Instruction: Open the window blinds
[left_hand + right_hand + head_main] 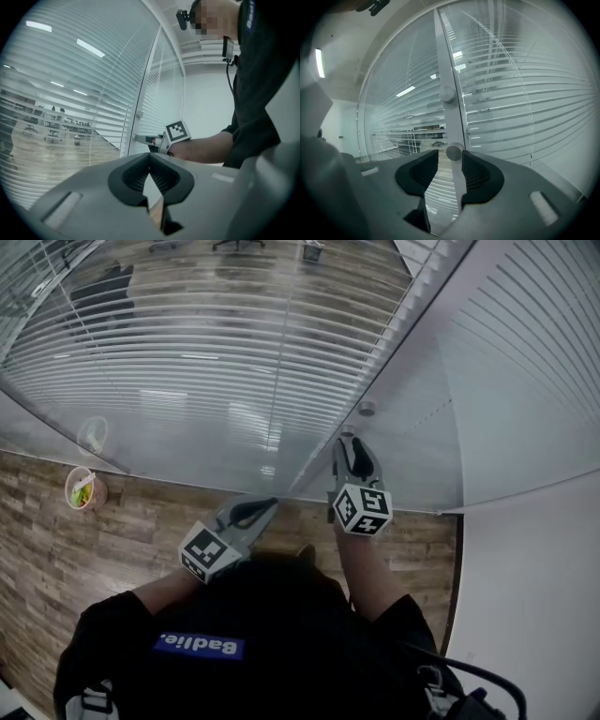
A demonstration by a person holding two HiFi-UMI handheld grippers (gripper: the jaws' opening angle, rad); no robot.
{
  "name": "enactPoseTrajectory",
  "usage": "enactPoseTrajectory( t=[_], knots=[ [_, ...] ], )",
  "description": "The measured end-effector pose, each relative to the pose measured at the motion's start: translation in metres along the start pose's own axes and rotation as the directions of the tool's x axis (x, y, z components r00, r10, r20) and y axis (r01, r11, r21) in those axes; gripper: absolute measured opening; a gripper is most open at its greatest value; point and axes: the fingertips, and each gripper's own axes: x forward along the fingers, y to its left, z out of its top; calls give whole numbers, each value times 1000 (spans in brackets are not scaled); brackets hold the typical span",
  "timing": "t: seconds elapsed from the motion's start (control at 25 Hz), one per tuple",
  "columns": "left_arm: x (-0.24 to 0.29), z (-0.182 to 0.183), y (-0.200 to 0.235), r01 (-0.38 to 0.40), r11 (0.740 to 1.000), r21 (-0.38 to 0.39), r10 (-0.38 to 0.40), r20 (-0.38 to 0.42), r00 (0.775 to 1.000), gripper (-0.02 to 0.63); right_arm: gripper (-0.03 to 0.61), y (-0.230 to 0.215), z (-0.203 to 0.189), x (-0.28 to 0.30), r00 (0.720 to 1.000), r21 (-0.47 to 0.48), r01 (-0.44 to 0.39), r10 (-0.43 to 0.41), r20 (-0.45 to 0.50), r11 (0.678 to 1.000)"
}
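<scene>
White slatted blinds hang behind glass panes on both sides of a pale upright frame post. Two round knobs sit on the post, an upper knob and a lower knob. My right gripper points at the post with its jaws open. The lower knob stands between the jaw tips, close to the right-hand pad, and is not squeezed. In the head view the right gripper reaches the post below the upper knob. My left gripper hangs low and left of it, jaws shut on nothing.
A small round tub with green contents stands on the wood floor by the glass at left. A plain white wall runs along the right. The person's dark torso fills the lower middle of the head view.
</scene>
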Motion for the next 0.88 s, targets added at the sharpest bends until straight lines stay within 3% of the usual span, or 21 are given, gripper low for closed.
enactPoseTrajectory(
  t=[0.6,0.72,0.88],
  knots=[
    [-28,8,2,1,1000,-1,-1,11,1000,0,138,-10,17,8,995,15,103,-103,-1,995],
    [-31,11,3,-3,1000,3,3,17,1000,0,140,-10,21,8,994,-27,110,-110,1,994],
    [-35,16,2,-5,1000,4,5,22,1000,0,150,-7,24,4,993,-151,113,-116,-14,982]
  ],
)
